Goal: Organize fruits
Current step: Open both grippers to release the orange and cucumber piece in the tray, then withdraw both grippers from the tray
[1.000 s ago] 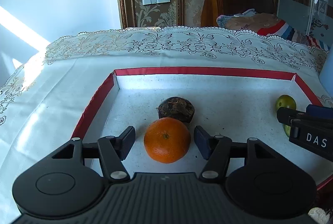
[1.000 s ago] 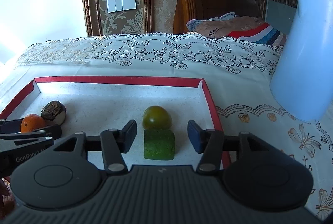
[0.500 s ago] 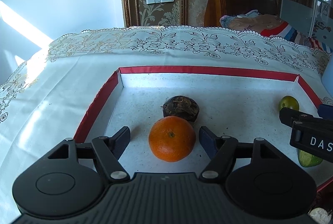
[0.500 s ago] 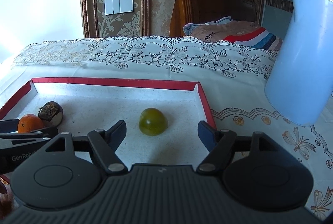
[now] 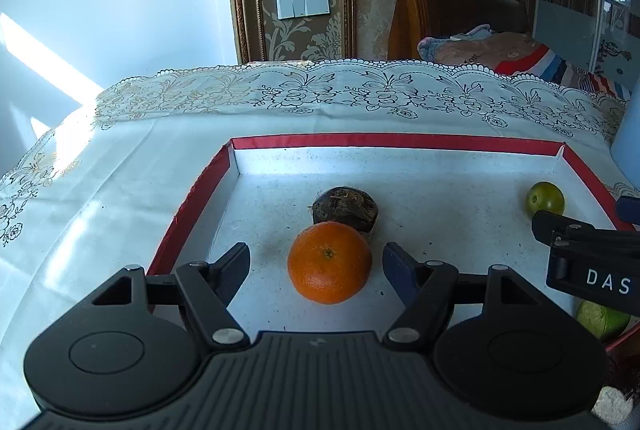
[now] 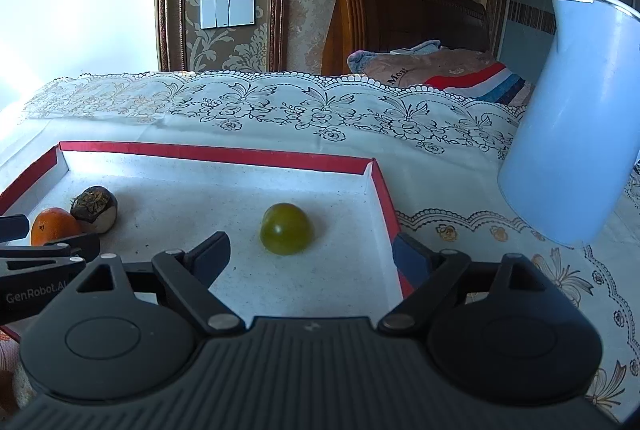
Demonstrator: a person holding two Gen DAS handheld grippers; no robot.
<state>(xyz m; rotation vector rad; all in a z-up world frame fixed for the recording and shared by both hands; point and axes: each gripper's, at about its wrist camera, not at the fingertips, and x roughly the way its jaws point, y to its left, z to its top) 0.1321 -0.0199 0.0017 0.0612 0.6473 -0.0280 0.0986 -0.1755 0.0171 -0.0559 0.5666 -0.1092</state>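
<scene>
A red-rimmed white tray (image 5: pixel 392 141) (image 6: pixel 216 152) lies on the lace tablecloth. An orange (image 5: pixel 329 262) rests on its floor between the fingers of my left gripper (image 5: pixel 316 256), which is open, with a gap on each side of the fruit. A dark brown fruit (image 5: pixel 345 209) sits right behind the orange. My right gripper (image 6: pixel 310 250) is open and its jaws are still opening, with nothing pressed between them. A round green fruit (image 6: pixel 286 234) lies just beyond its fingertips. A lime-green piece (image 5: pixel 602 318) shows under that gripper in the left wrist view.
A tall pale blue jug (image 6: pixel 568 134) stands on the cloth just right of the tray. The left gripper's fingers (image 6: pixel 72 246) reach in at the tray's left end. Behind the table are a wooden headboard (image 6: pixel 400 18) and folded bedding.
Both grippers' jaws have spread wider. The left fingers have come away from the orange. The green block that was between the right fingers has dropped out of the right wrist view.
</scene>
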